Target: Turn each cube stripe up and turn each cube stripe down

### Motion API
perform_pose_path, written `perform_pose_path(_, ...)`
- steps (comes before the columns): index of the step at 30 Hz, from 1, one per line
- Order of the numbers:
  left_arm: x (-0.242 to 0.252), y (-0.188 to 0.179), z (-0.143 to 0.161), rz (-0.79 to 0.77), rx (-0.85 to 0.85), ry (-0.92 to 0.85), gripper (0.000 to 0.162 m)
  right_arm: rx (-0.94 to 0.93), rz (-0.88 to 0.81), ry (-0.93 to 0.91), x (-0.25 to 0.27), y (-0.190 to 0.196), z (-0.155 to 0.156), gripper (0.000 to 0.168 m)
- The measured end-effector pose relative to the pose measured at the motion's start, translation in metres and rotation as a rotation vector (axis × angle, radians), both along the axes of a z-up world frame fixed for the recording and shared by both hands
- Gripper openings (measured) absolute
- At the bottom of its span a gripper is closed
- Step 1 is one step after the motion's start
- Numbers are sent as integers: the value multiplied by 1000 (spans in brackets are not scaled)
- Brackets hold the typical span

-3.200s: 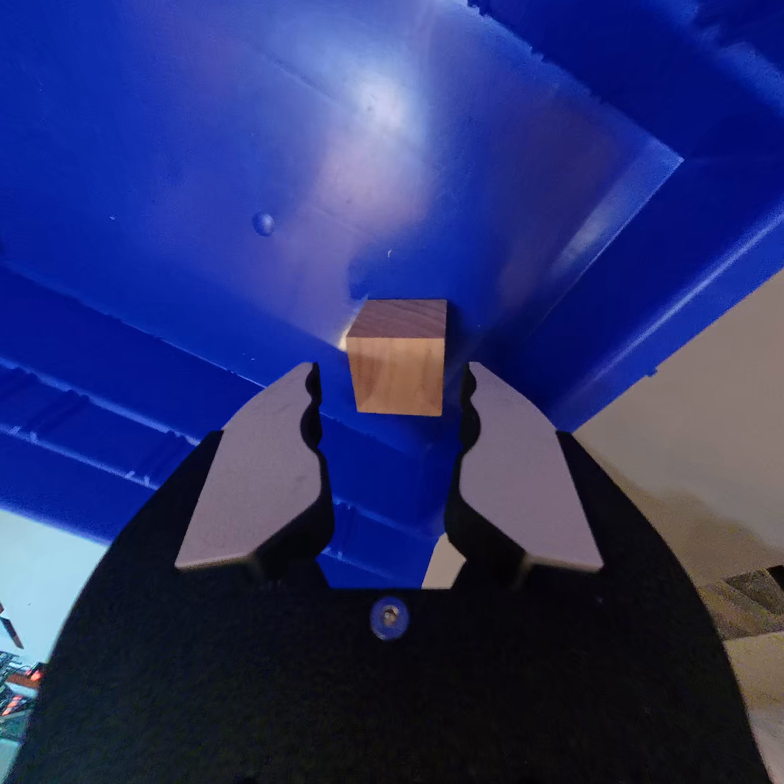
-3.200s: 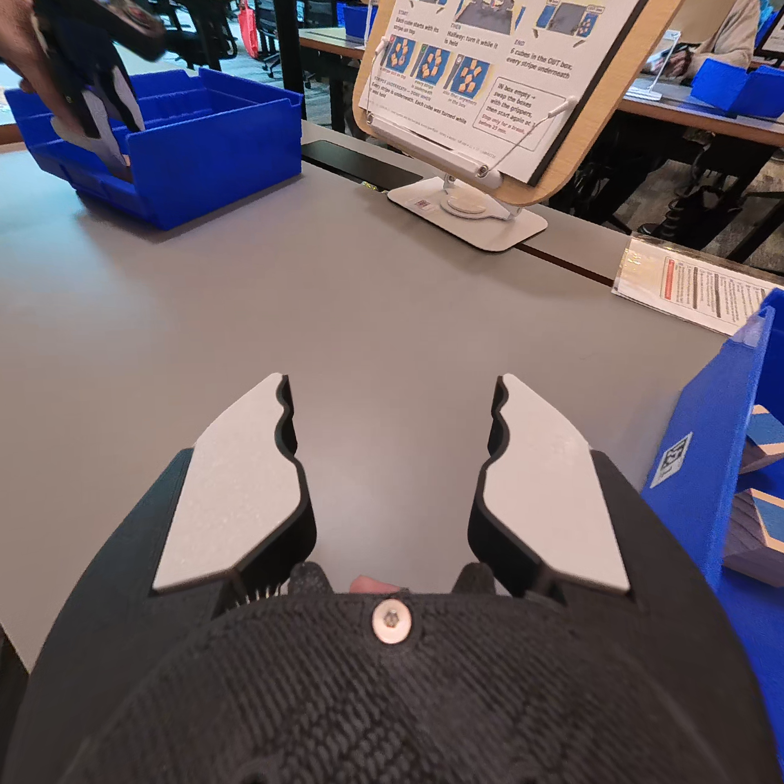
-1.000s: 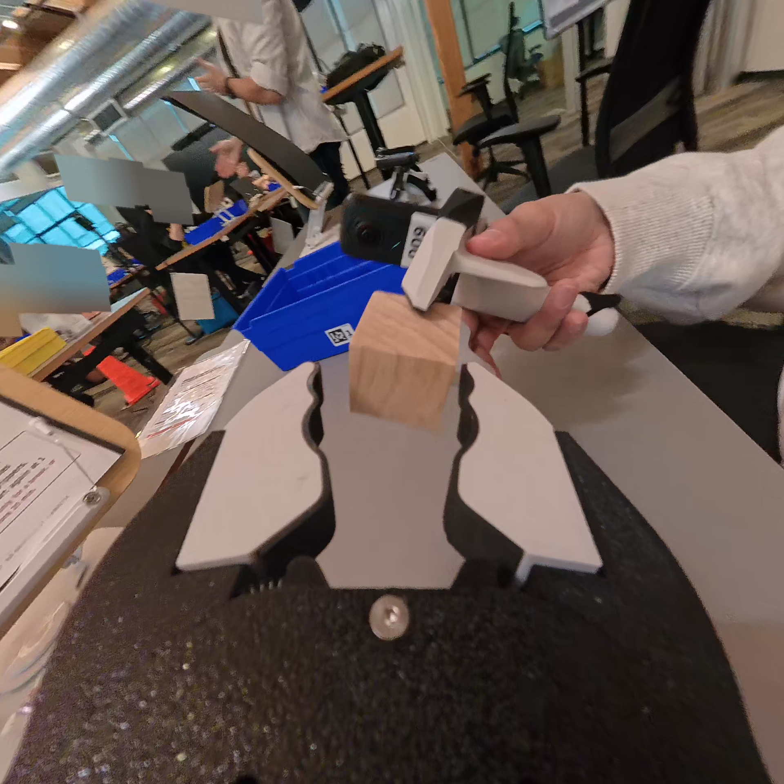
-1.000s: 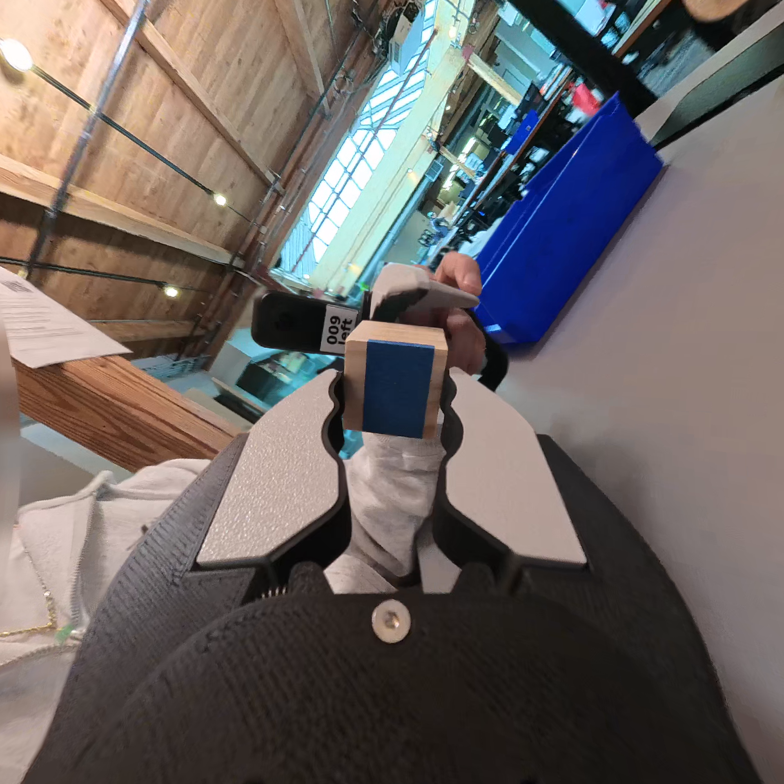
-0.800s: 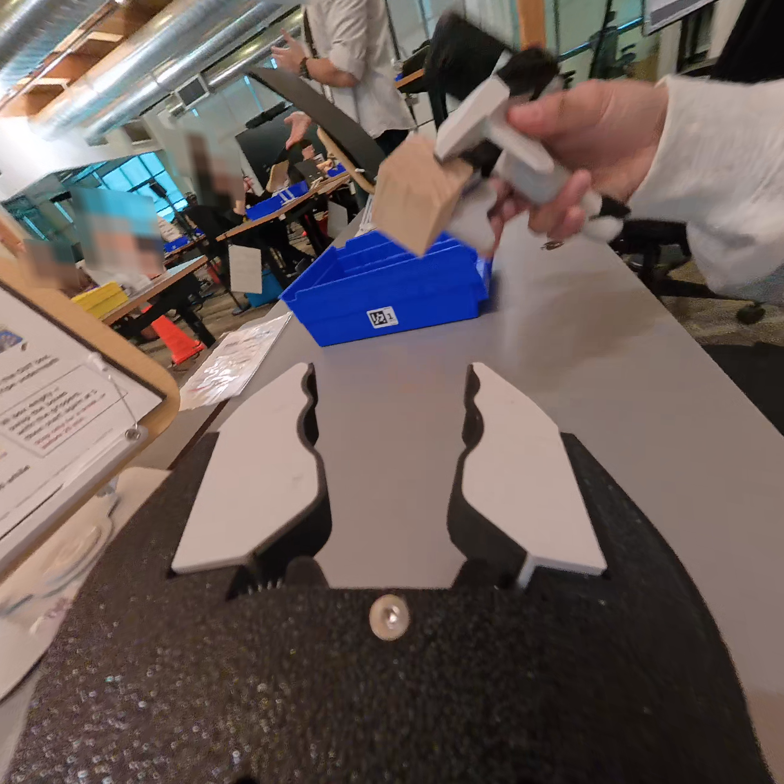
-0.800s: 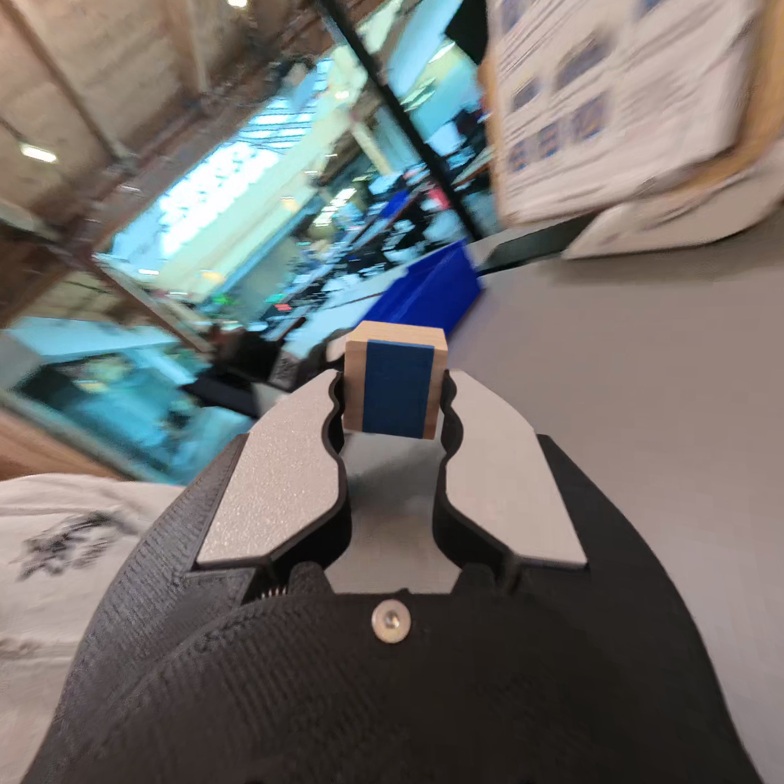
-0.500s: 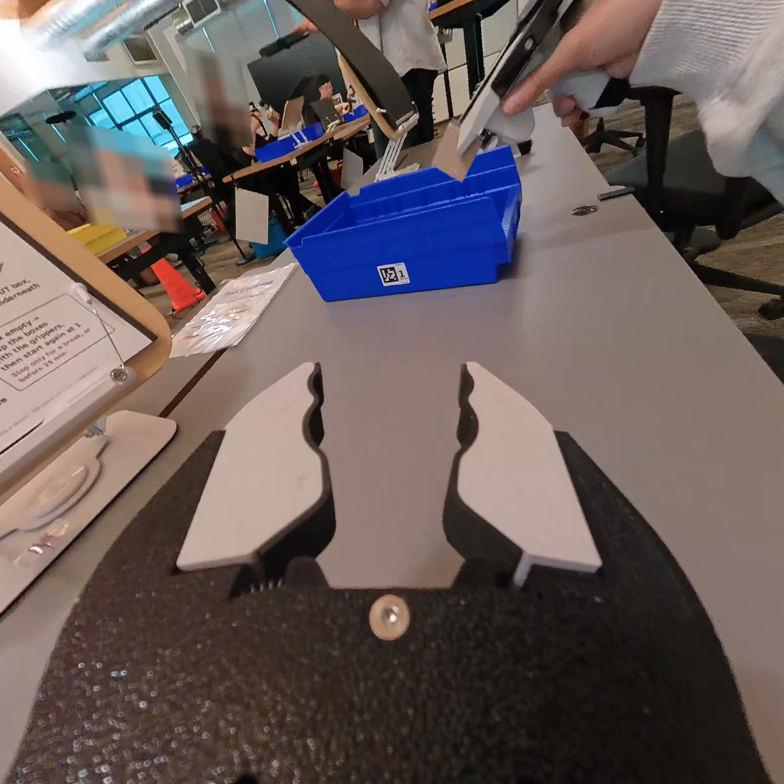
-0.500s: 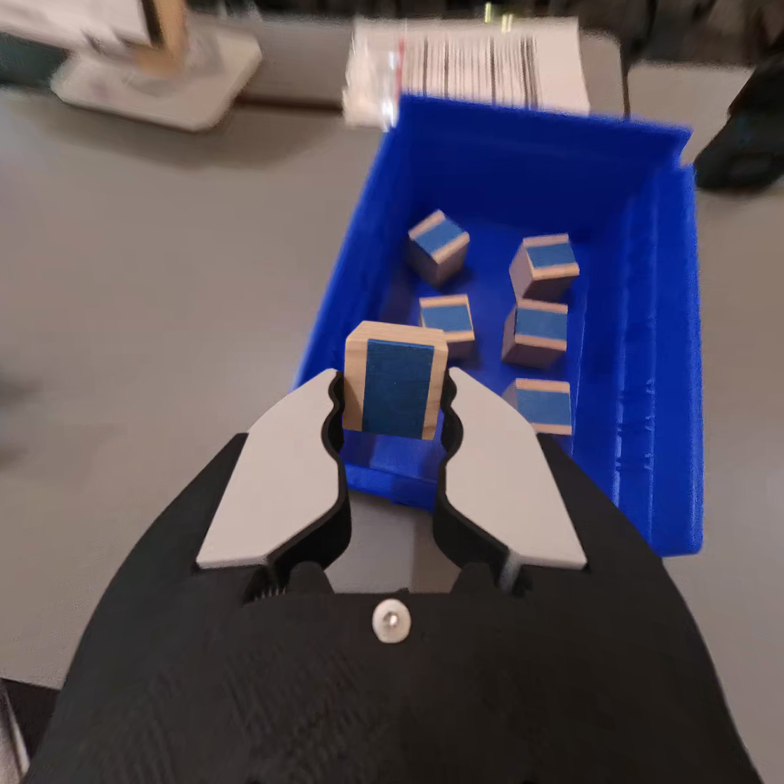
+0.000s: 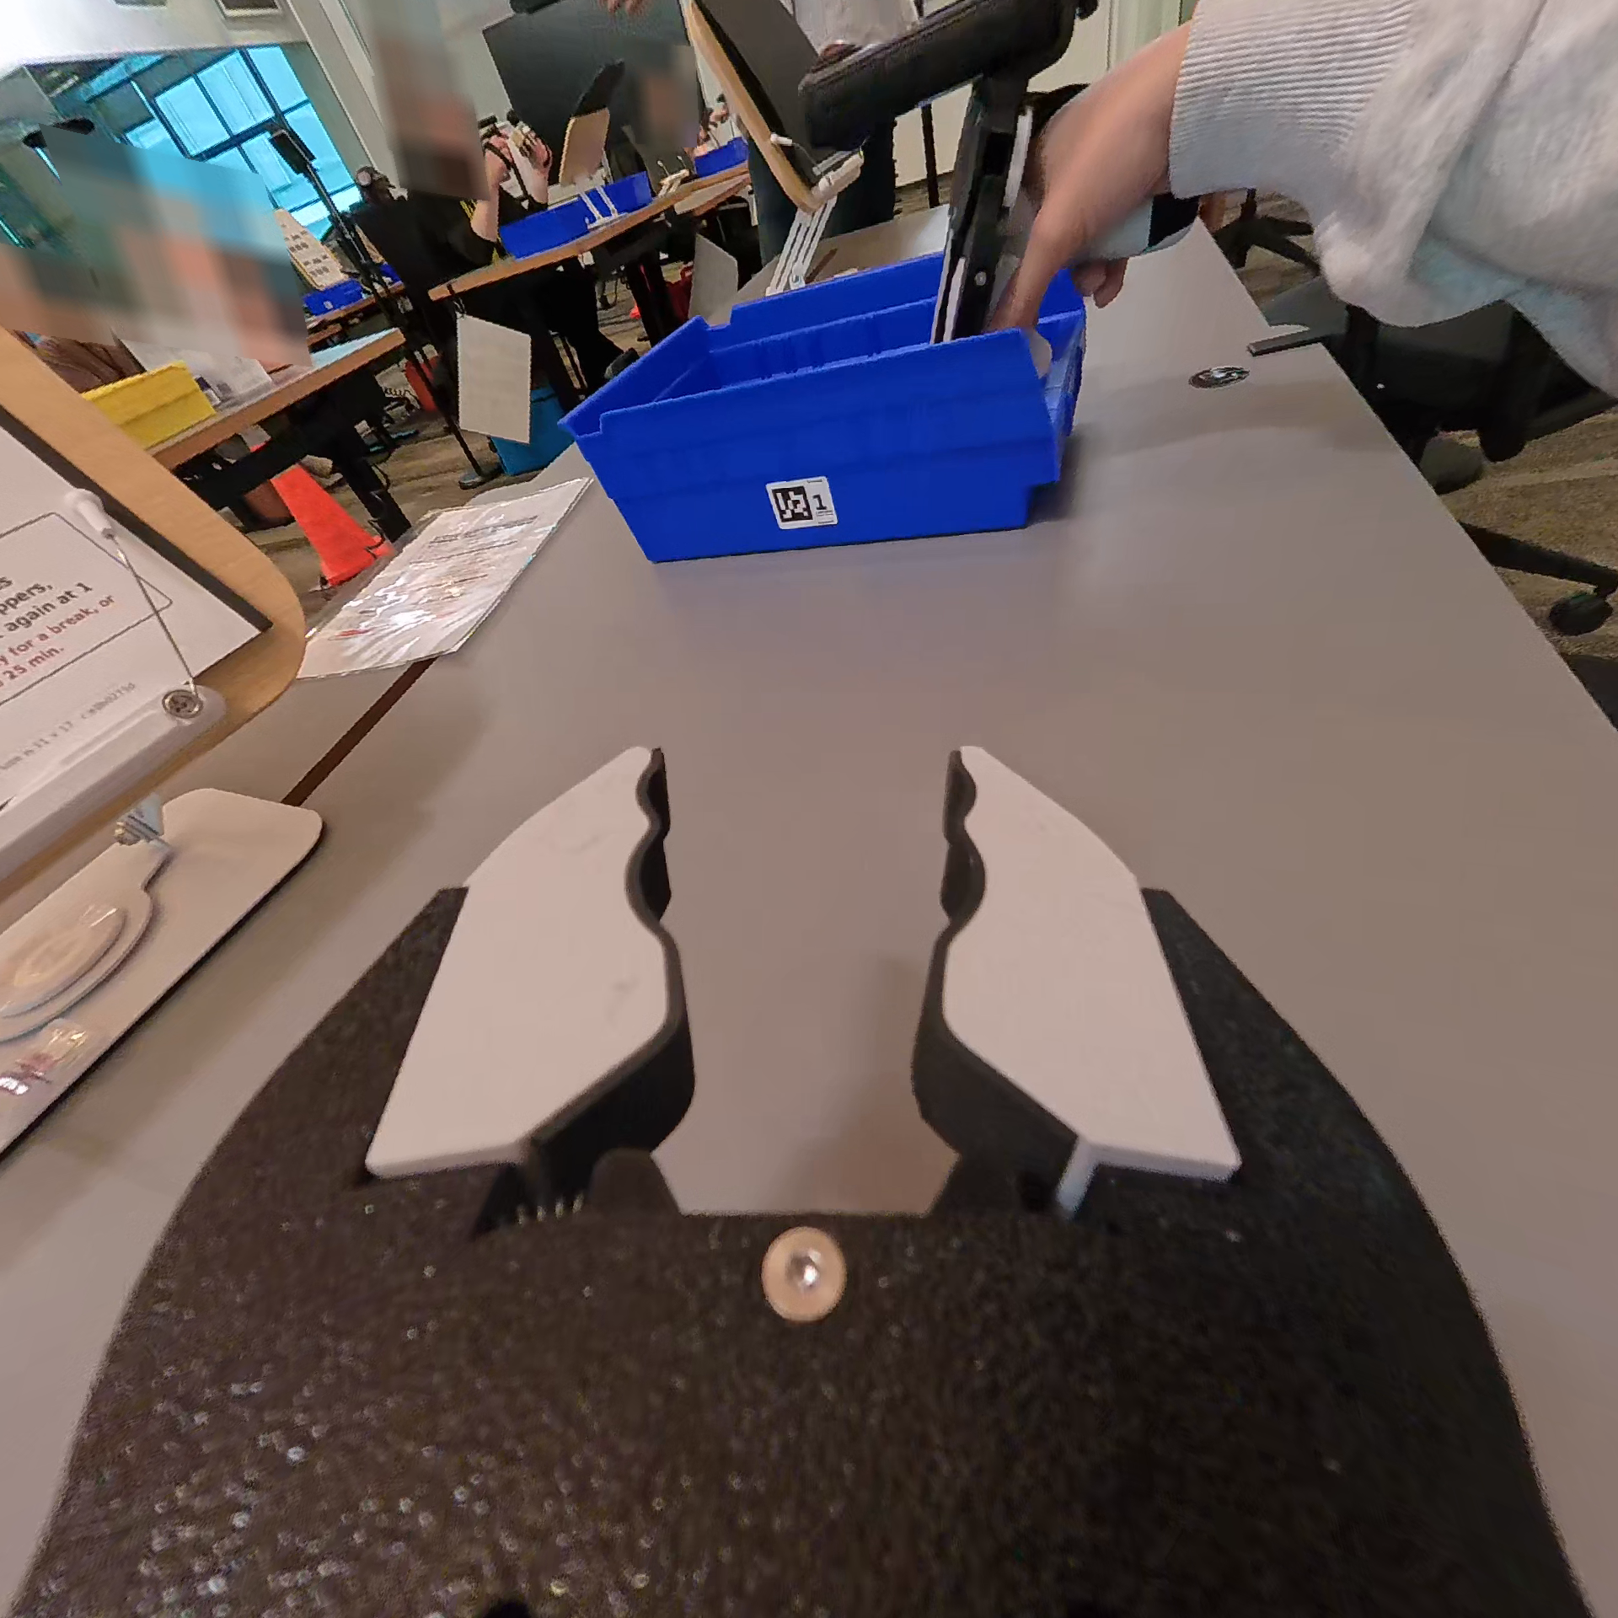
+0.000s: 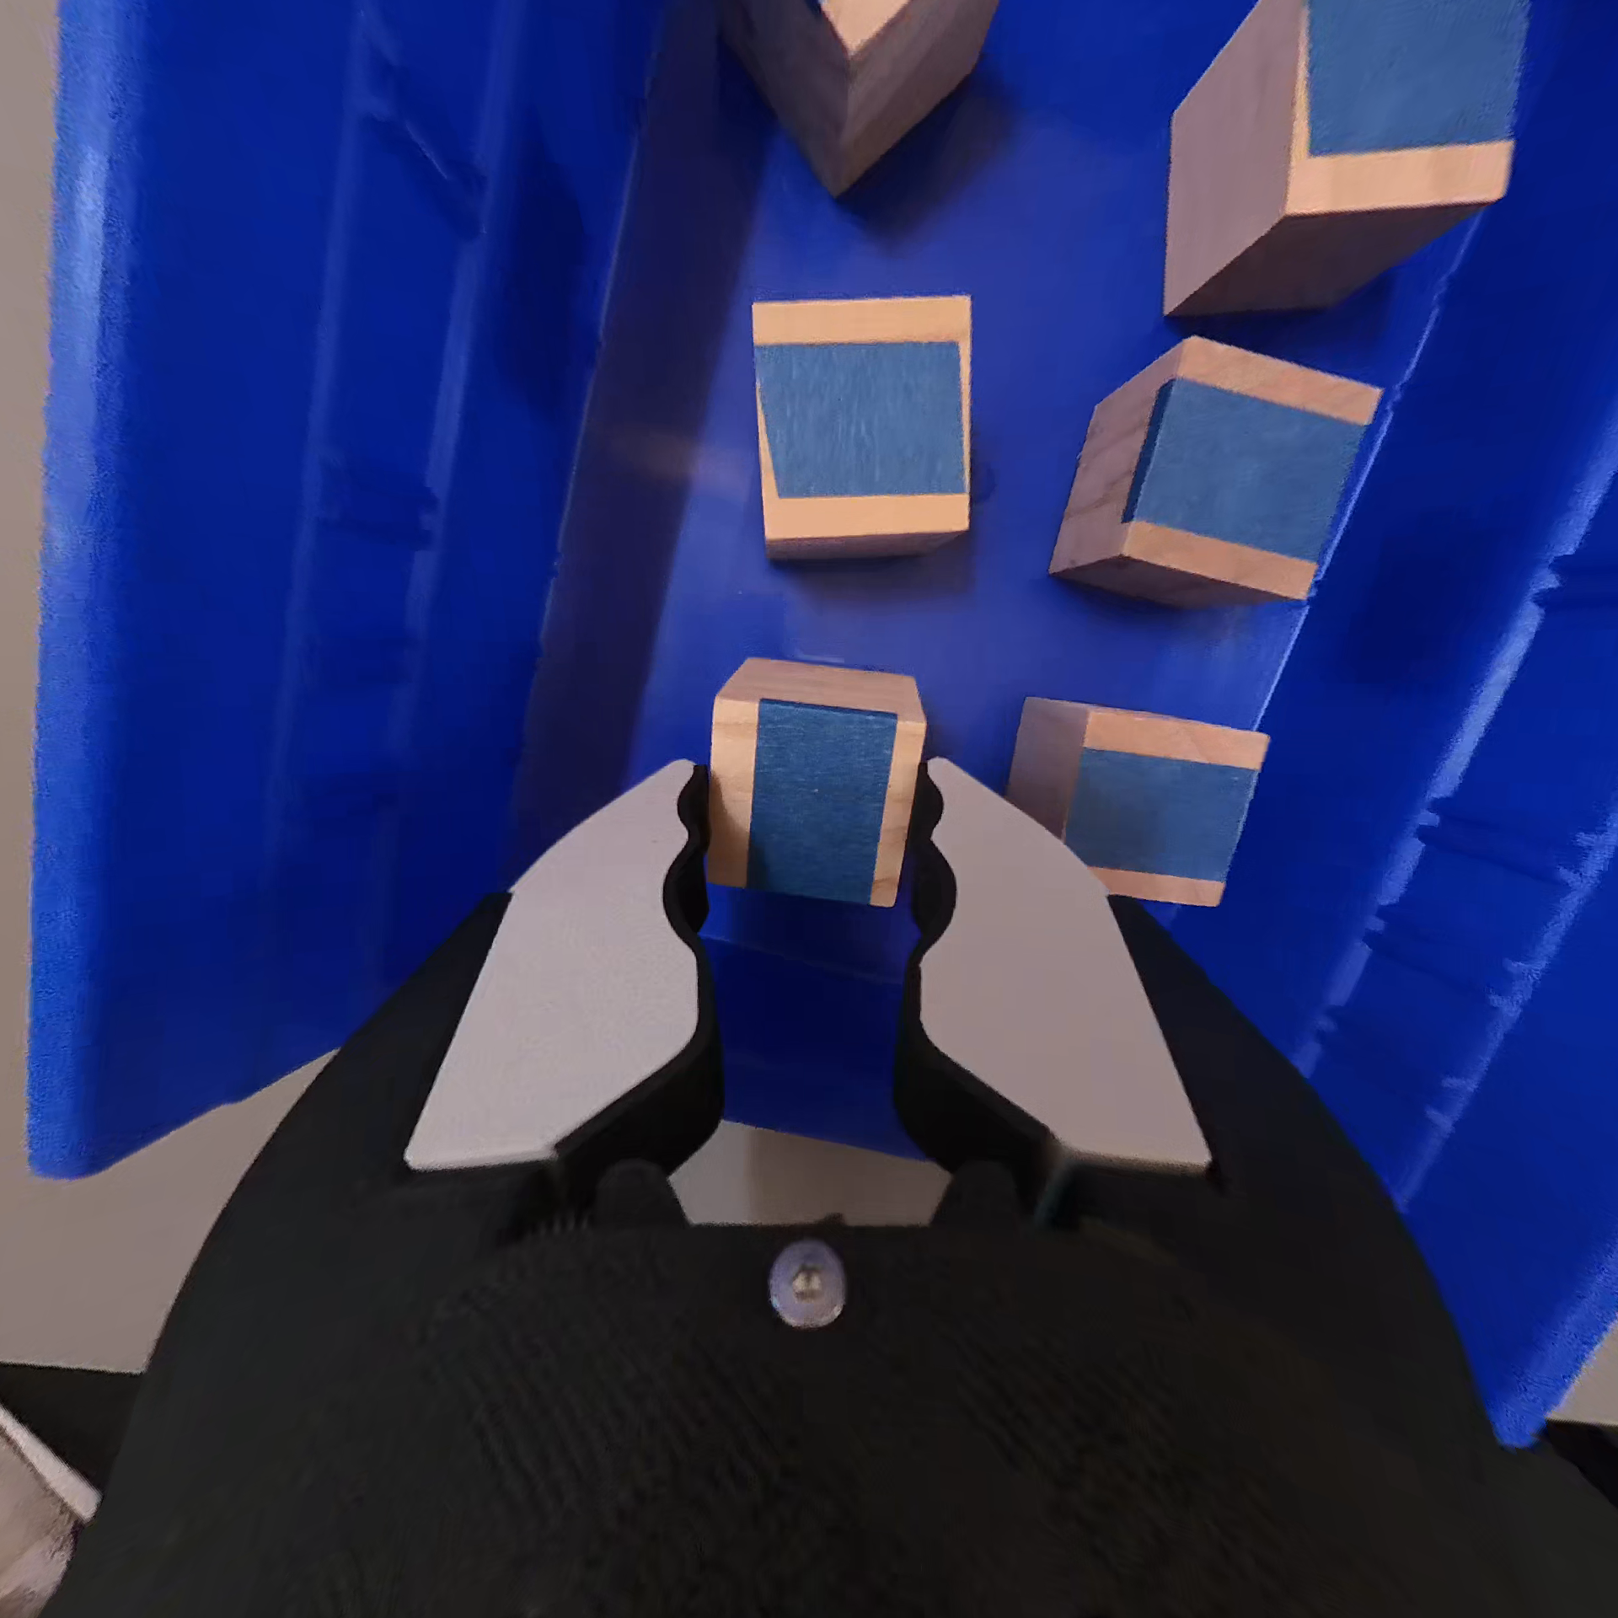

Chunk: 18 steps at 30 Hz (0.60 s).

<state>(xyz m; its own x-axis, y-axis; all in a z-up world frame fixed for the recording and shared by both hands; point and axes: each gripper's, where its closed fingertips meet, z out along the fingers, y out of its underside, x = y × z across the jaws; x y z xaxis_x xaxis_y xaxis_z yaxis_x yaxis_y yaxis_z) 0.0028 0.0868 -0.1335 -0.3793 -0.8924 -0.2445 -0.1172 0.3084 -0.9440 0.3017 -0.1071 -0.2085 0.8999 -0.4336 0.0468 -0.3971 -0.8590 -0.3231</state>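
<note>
Two spread fingers of the left gripper frame bare grey table, its blue bin far ahead hiding its contents, whereas the right gripper clamps a blue-striped wooden cube above five more cubes inside that bin.

Ahead of the left gripper, blue bin bears a white coded sticker. Printed sheet on wooden stand to its left; laminated sheet beyond.

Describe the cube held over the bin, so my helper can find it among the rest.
Look into the blue bin of striped wooden cubes. The held cube sits between the right tongs; its blue stripe runs lengthwise toward the camera, while neighbouring cubes' stripes run crosswise.
</note>
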Motion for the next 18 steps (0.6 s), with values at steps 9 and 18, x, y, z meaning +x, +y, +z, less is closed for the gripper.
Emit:
perform_pose_path(9, 1, -1, -6, -4, -1, 25, 60, -63, 5, 53, 0, 1, -9, 46)
perform_pose_path(18, 1, -2, -10, -16, -30, 39, 61, 45, 40, 59, -5, 9, 2, 61)
